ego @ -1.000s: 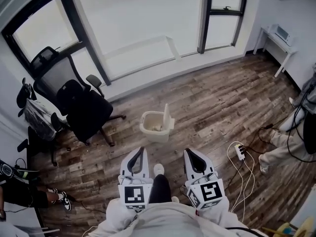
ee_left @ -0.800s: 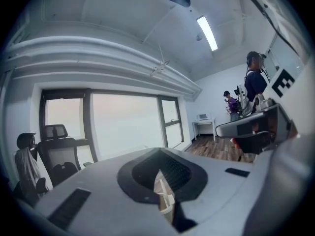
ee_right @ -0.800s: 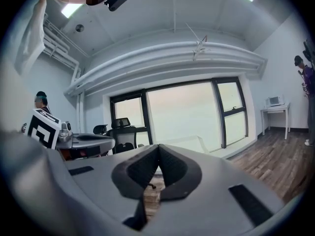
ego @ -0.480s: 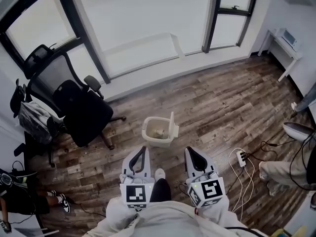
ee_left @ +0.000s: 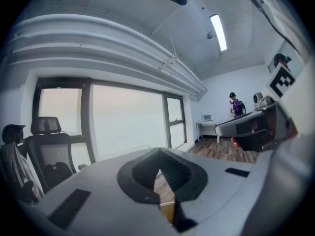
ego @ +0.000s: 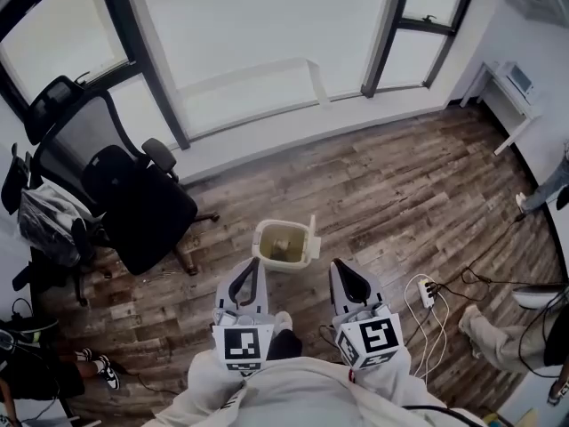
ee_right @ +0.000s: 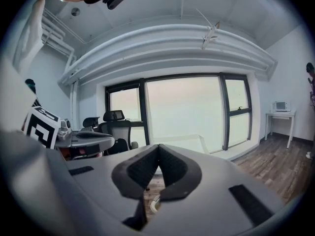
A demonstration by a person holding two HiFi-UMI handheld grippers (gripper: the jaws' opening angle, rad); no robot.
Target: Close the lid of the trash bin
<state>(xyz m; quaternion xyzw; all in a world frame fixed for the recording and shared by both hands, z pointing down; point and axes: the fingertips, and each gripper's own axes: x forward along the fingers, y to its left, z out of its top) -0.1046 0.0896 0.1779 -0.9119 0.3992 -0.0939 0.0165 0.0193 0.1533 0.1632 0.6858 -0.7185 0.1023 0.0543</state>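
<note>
The cream trash bin (ego: pixel 283 244) stands on the wooden floor, its lid (ego: pixel 313 235) upright along the right side and some rubbish visible inside. My left gripper (ego: pixel 254 264) hangs just short of the bin's near left corner, and my right gripper (ego: pixel 336 265) just right of the lid; neither touches the bin. In the left gripper view the left gripper (ee_left: pixel 158 153) has its jaws meeting at the tips, with nothing between them. The right gripper (ee_right: pixel 158 146) looks the same in its own view, shut and empty, and a sliver of pale rim shows through the slit below.
Black office chairs (ego: pixel 133 203) stand left of the bin by the window wall. A white power strip (ego: pixel 428 292) with trailing cables lies on the floor to the right. A person's legs (ego: pixel 498 345) are at the right edge. A white table (ego: pixel 508 85) stands in the far right corner.
The bin has come nearer to both grippers as I moved forward; it now sits just beyond their tips. The grippers stay shut. The person at the right has shifted.
</note>
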